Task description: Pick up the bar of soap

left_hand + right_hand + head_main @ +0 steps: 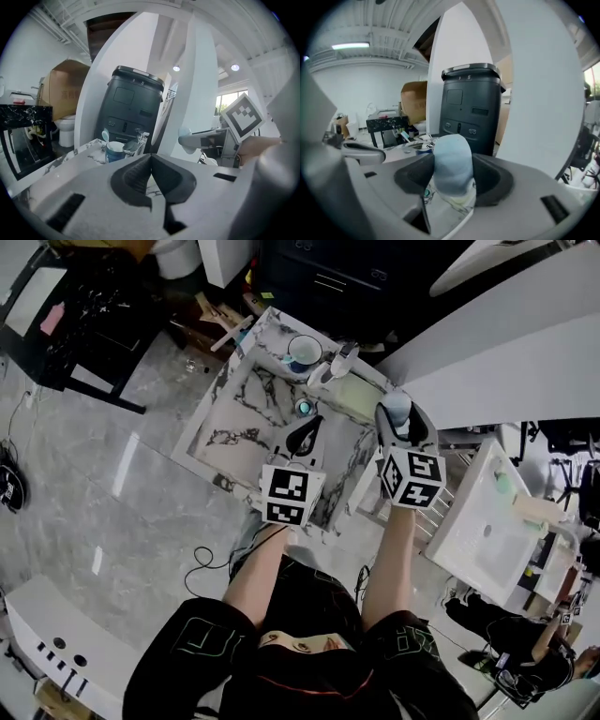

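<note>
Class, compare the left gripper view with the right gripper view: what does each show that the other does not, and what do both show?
Only the left gripper view: the left gripper with its jaws closed together and nothing between them, a white toilet, and the marker cube on the right gripper. Only the right gripper view: the right gripper's own jaws from behind, their pads pressed on either side of the pale blue bar of soap. Both: the dark cabinet and the cardboard box.
</note>
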`<state>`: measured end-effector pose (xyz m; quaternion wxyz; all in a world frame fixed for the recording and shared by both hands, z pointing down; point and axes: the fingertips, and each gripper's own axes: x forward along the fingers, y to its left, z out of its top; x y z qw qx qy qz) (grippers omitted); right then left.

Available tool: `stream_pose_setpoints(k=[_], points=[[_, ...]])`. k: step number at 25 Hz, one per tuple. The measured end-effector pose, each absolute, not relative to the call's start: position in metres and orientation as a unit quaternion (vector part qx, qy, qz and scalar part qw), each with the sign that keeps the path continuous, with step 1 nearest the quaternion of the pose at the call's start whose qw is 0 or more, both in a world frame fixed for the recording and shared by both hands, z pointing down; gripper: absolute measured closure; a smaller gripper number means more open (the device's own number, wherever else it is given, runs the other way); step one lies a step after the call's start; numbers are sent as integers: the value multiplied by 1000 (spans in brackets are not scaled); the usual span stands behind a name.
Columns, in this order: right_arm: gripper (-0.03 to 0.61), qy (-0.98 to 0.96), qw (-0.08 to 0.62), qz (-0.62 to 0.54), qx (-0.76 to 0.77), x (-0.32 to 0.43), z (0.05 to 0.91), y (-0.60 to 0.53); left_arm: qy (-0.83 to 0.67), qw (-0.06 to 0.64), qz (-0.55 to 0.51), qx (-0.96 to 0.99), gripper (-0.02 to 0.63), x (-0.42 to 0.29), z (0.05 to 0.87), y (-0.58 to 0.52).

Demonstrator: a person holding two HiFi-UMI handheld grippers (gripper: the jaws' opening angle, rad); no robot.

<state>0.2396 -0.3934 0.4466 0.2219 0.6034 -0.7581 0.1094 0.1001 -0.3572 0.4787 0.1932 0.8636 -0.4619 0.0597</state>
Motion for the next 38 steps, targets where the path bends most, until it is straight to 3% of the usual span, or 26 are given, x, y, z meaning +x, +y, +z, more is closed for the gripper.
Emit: stream_pose_setpoints(k=[14,23,38], points=[[321,-804,57,59,589,232,357,-270,-492,109,38,863,604,101,405,-268],[321,-812,20,31,583,233,320,-221,-496,64,29,865,604,100,362,-226],[322,-817,10,11,576,218,304,-200,-508,50,22,860,604,78,348,-205]])
